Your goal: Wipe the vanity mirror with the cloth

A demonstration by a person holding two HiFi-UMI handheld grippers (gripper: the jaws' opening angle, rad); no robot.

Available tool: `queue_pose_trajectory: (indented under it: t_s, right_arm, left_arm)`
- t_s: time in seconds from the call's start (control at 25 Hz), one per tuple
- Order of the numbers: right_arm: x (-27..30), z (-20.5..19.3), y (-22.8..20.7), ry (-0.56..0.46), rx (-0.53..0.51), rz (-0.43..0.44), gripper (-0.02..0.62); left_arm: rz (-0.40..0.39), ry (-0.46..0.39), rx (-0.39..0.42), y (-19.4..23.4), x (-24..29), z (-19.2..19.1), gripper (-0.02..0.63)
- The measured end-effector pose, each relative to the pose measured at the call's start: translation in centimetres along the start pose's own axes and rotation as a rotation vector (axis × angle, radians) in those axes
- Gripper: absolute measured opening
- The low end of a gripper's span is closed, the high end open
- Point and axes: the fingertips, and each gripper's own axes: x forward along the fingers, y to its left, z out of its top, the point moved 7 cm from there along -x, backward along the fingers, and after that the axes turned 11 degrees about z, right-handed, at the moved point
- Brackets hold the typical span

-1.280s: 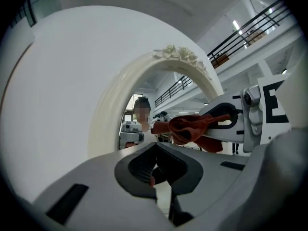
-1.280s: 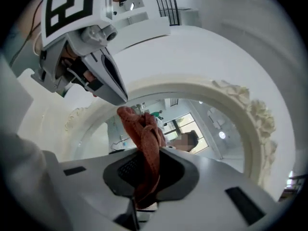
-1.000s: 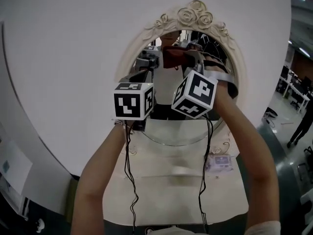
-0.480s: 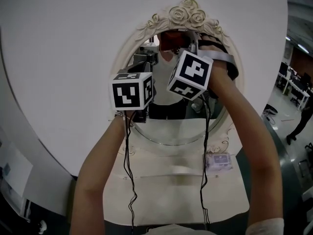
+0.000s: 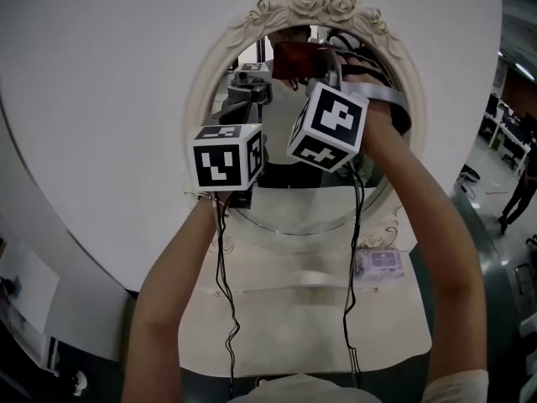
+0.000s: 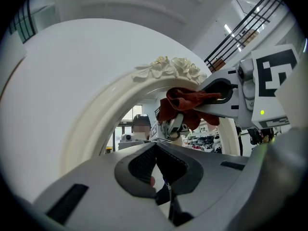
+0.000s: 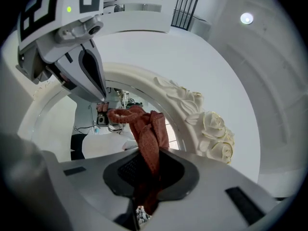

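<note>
Right gripper view: the cloth point(image 7: 147, 131) is seen clamped in the jaws of the right gripper point(image 7: 148, 170). Its free end is held at the top of the mirror point(image 5: 294, 208), apparently touching the glass just under the rose crest point(image 5: 323, 2). Most of the glass lies below the cloth, so a downward stroke is judged likely. The left gripper point(image 6: 156, 170) is kept closed on nothing, lower and beside.

The crumpled rust-red cloth point(image 7: 147, 129) looks soft, with a fine woven grain; the oval mirror glass point(image 5: 294, 210) is glossy and reflective; its cream rose-moulded frame point(image 5: 319, 2) is smooth, faintly sheened, gilt-edged; the left gripper point(image 6: 155, 149) and right gripper point(image 7: 147, 165) have matt grey plastic shells and dark, finely textured pads point(image 7: 129, 170).
</note>
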Motion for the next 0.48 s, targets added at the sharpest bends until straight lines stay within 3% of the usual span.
queue_pose_trajectory:
  t_s: [0.48]
  right_arm:
    - [0.6,-1.7,8.1,-0.005,0.028,0.096,0.060]
  left_arm:
    - [-0.022,0.086,-0.030,-1.2,-1.0,-7.8,0.011]
